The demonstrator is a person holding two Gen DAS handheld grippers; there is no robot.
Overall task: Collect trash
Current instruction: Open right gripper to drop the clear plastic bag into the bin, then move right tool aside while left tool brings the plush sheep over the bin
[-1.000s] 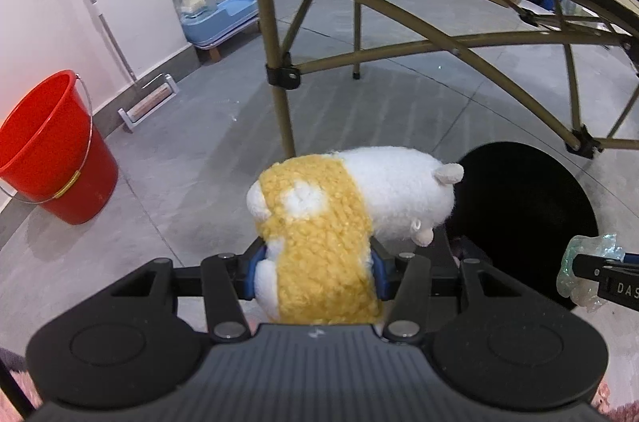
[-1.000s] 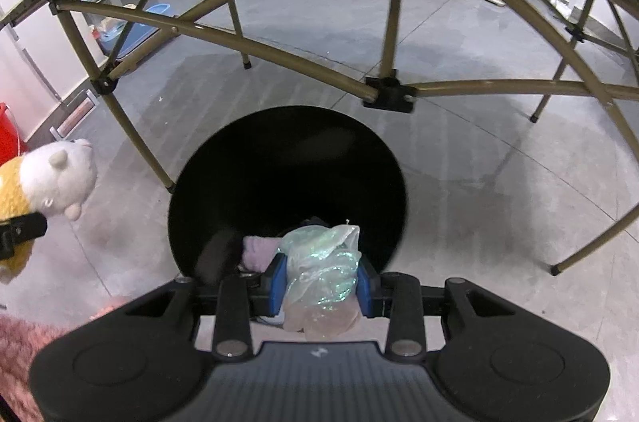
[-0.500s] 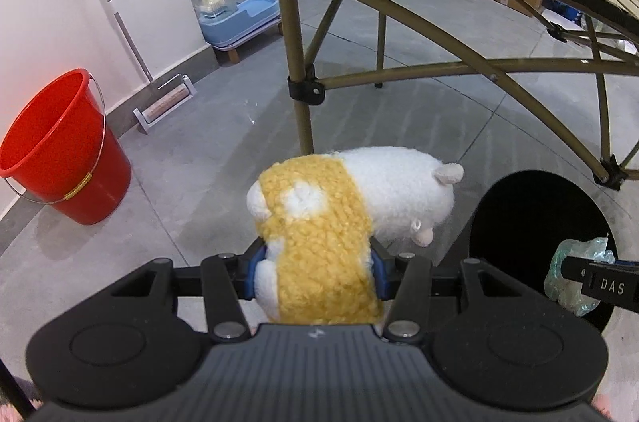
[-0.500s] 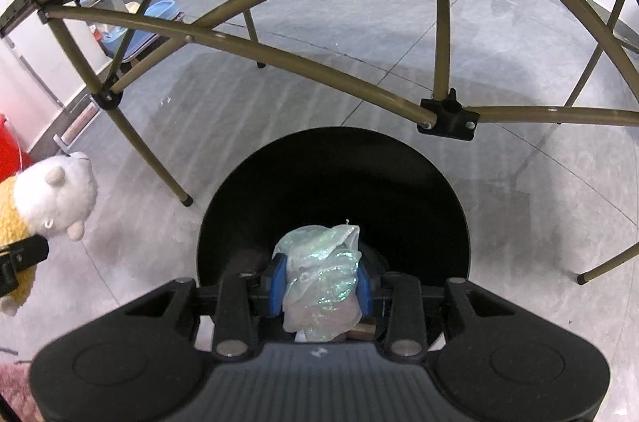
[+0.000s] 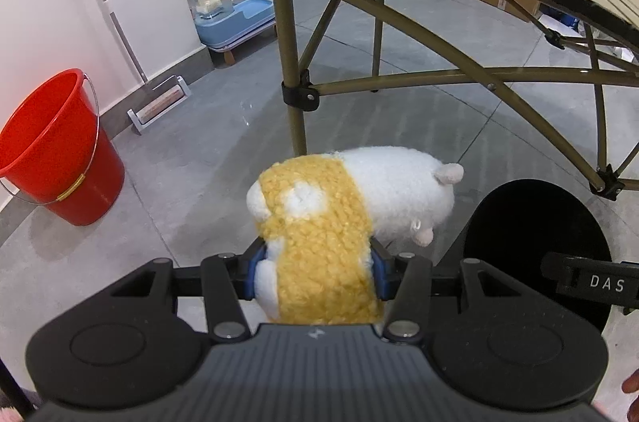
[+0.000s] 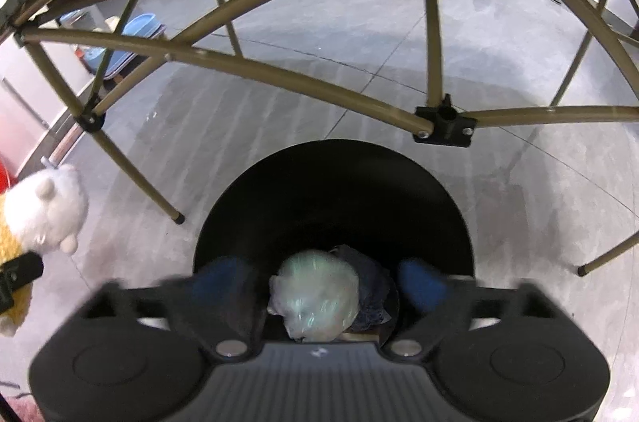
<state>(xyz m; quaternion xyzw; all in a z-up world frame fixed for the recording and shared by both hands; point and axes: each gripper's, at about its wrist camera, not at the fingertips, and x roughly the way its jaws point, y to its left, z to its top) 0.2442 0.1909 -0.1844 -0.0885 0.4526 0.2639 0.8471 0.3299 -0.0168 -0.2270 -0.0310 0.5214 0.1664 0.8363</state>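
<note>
A white and yellow plush toy sits squeezed between the blue pads of my left gripper, held above the grey floor; it also shows at the left edge of the right wrist view, plush toy. My right gripper hangs over the round black trash bin, its jaws opening wide and blurred. A crumpled clear plastic wad lies loose between them, free of the pads, inside the bin over dark trash. In the left wrist view the bin is at the right, with the right gripper's finger across it.
A folding table with an olive frame arches over the floor; its legs and braces stand just behind the bin. A red bucket is by the left wall, a blue pet feeder further back. Boxes line the far wall.
My right gripper moved further over the bin, then its jaws sprang apart and let go of the plastic wad, which now sits lower in the bin. The left gripper still holds the toy.
</note>
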